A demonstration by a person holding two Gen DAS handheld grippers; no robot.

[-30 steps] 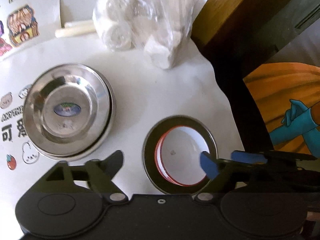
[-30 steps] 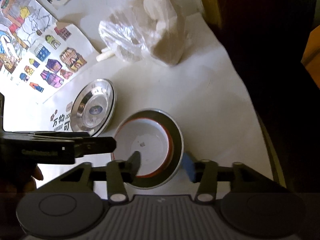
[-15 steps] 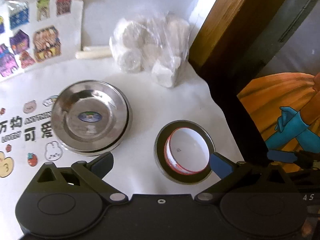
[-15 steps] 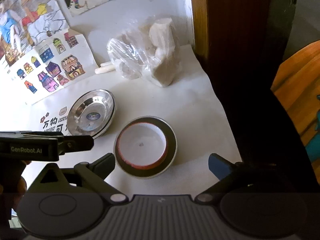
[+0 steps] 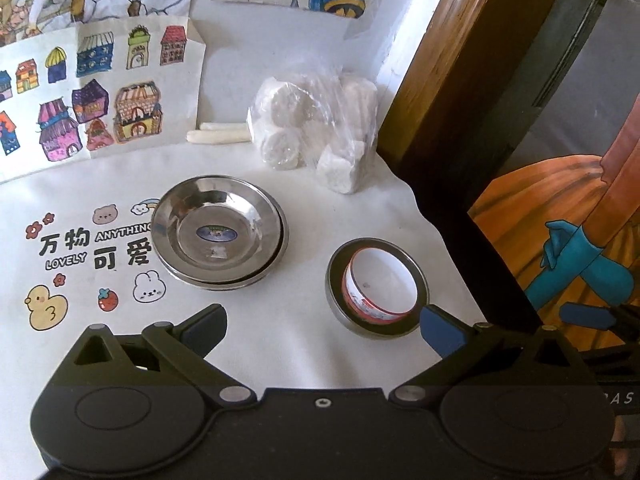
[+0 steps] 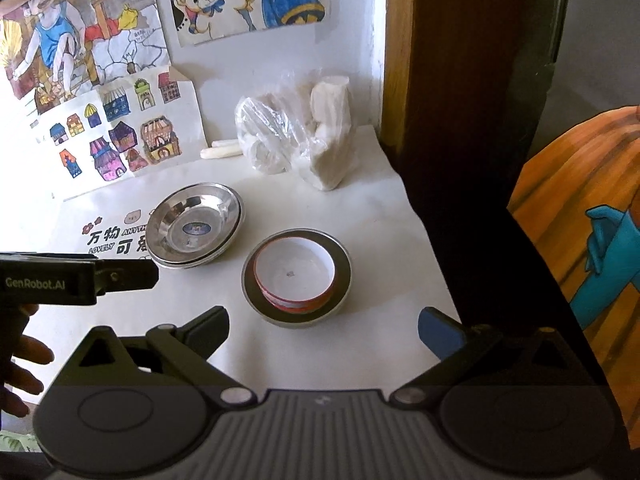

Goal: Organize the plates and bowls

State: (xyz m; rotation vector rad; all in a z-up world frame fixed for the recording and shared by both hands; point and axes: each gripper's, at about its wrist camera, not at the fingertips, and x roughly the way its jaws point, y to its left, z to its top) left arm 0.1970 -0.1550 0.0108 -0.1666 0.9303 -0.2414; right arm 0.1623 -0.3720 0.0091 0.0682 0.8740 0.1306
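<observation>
Both hand-held grippers have pulled back and up from the table since a second ago. The left gripper [image 5: 322,326] and the right gripper [image 6: 322,326] each stand spread wide with nothing between the fingers, whereas a second ago the right one was half closed around the near rim of the bowls. In the right wrist view the left tool's black body juts in at the left edge, with part of the person's hand [image 6: 24,364] below it, cut off by the frame.

On the white printed tablecloth [image 5: 280,340], the small white bowl with a red rim [image 5: 380,284] sits nested inside the grey steel bowl [image 5: 340,312], near the table's right edge. Just beyond and to the left lies the stack of shiny shallow steel plates [image 5: 220,232], with a blue oval label in the middle; how many are stacked is hard to make out. Farther back, a crinkled clear plastic bag of white lumps [image 5: 316,136] rests against the wall, beside coloured children's drawings [image 5: 100,108].
</observation>
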